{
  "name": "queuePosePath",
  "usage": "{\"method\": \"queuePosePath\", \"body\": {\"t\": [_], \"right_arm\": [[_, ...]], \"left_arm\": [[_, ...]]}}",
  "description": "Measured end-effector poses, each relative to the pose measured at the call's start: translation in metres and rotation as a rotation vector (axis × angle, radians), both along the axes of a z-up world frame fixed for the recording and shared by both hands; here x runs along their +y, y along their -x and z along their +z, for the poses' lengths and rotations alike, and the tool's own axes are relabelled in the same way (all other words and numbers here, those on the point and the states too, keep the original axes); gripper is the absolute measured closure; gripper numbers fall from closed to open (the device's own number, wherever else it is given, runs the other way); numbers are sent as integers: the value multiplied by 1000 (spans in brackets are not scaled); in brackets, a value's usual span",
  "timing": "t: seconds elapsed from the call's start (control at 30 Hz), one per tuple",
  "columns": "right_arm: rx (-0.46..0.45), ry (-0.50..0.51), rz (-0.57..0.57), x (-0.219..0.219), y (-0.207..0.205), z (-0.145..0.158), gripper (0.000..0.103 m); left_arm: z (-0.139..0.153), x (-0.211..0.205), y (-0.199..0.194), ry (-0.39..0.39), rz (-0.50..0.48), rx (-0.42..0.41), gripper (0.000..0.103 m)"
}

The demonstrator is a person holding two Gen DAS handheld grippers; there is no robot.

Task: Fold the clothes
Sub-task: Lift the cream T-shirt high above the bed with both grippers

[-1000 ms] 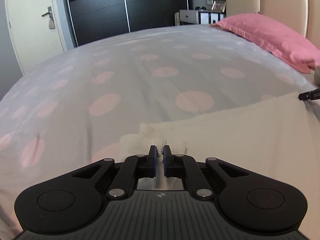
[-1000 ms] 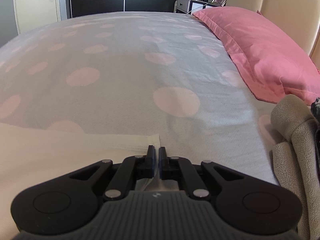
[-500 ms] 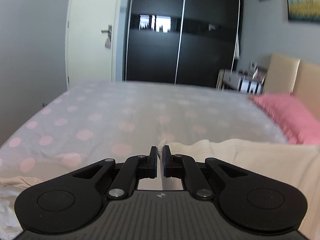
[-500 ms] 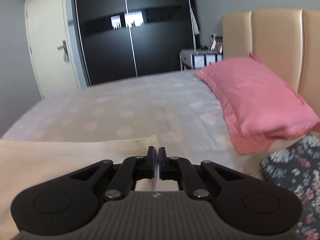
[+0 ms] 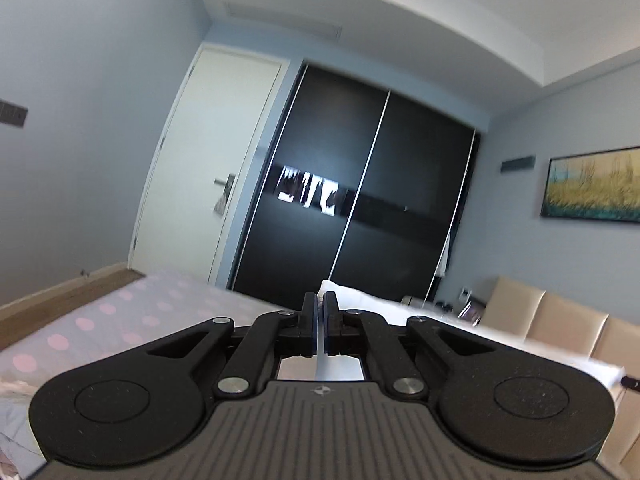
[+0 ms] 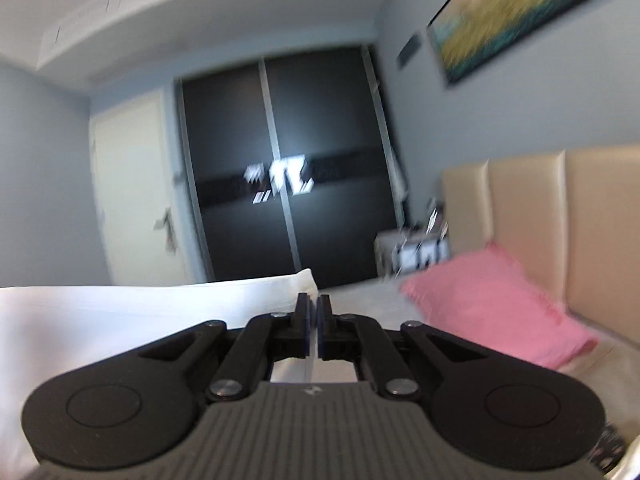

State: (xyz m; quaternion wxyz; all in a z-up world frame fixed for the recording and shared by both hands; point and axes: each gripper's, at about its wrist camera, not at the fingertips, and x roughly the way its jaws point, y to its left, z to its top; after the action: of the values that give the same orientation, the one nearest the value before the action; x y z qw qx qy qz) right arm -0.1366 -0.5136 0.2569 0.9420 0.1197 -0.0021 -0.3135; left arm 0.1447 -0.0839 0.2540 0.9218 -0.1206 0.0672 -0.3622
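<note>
Left wrist view: we see the left gripper clenched on a corner of the white cloth; bed near left; wardrobe far.
Right wrist view: we see the right gripper pinching the cloth's other corner; pillow right.

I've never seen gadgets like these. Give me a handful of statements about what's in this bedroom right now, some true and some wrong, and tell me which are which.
1. Both sets of tongs, left tongs and right tongs, are pinched on the same cream-white cloth garment. True.
2. The pink pillow lies beside the beige padded headboard. True.
3. The wardrobe with sliding doors is white. False: its doors are glossy black; the white panel to its left is the room door.
4. The bedsheet is plain blue. False: it is pale grey with pink dots.
5. A framed painting in yellow and teal hangs on the wall. True.
</note>
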Motion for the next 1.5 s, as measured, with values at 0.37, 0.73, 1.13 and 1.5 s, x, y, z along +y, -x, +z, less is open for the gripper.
{"method": "queuePosePath", "body": {"t": [0.37, 0.73, 1.13, 1.5], "right_arm": [[-103, 231, 18, 103, 101, 118, 100], [-186, 149, -79, 96, 147, 144, 100], [106, 66, -27, 62, 118, 45, 100], [61, -9, -202, -15, 183, -28, 100]], "left_arm": [[118, 77, 94, 198, 143, -170, 103], [138, 102, 135, 166, 153, -226, 103], [1, 26, 100, -231, -124, -10, 103], [-172, -74, 117, -510, -438, 103, 94]]}}
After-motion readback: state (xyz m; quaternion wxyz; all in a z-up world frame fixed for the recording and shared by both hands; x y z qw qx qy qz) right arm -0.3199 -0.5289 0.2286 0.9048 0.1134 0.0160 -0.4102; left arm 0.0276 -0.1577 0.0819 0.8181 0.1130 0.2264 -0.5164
